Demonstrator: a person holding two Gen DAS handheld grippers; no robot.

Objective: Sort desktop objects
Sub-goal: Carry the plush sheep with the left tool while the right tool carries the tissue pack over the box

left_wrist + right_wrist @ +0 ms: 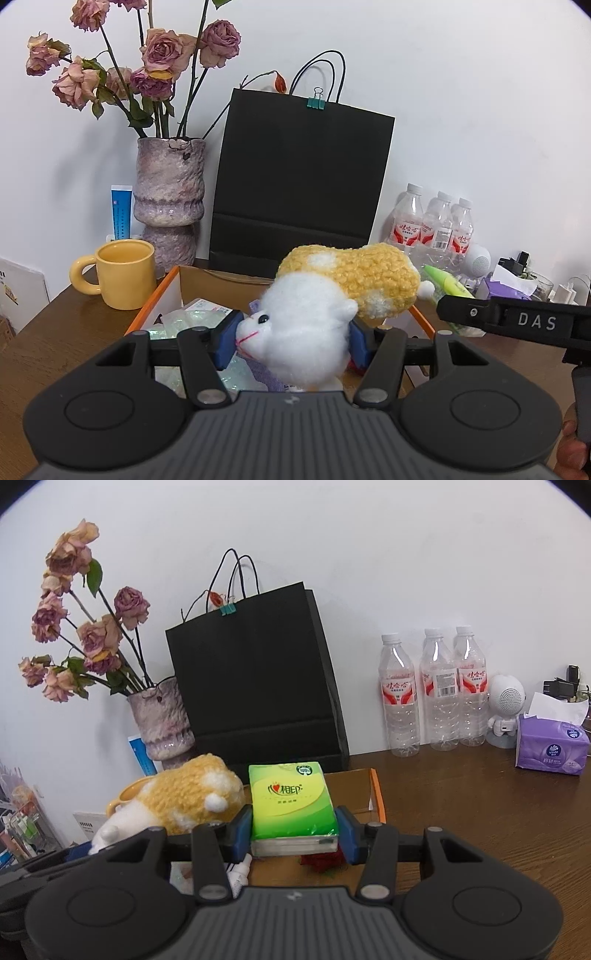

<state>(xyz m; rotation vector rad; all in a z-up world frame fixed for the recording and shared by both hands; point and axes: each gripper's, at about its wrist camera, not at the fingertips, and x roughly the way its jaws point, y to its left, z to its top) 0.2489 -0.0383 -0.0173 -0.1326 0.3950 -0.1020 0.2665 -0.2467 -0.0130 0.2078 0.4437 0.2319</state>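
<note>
Between the left gripper's [293, 338] blue fingers [226, 343], a yellow-and-white plush toy [325, 302] is clamped by its white head above an orange-edged cardboard box [157, 295]. Rightward, the right gripper [293, 829] pinches a green tissue pack [291, 801] over the table [480, 812], box beneath.

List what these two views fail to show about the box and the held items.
- Cardboard box contents: left wrist view, mostly covered by the plush toy and left gripper.
- Box floor: right wrist view, screened by the green tissue pack and right gripper.
- Red item under the pack: only a sliver shows, identity unclear.
</note>
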